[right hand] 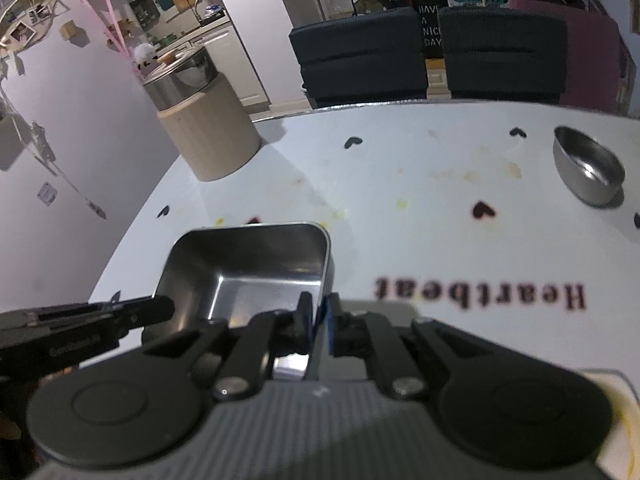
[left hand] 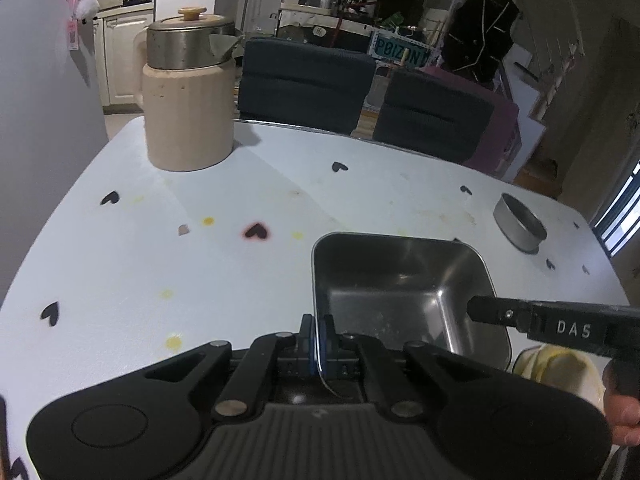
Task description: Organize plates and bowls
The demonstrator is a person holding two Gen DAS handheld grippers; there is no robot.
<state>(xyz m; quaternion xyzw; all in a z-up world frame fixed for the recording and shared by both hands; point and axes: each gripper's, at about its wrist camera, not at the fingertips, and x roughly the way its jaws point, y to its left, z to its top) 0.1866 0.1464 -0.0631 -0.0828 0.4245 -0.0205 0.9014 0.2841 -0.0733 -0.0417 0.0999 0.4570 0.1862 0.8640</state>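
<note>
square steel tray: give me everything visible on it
The square steel tray is a deep, rounded-corner metal pan with a thin rolled rim and a dull reflective inside that looks empty. It is upright, above the white heart-print tablecloth. The left gripper pinches its left wall and the right gripper its right wall, both shut on the rim.
</note>
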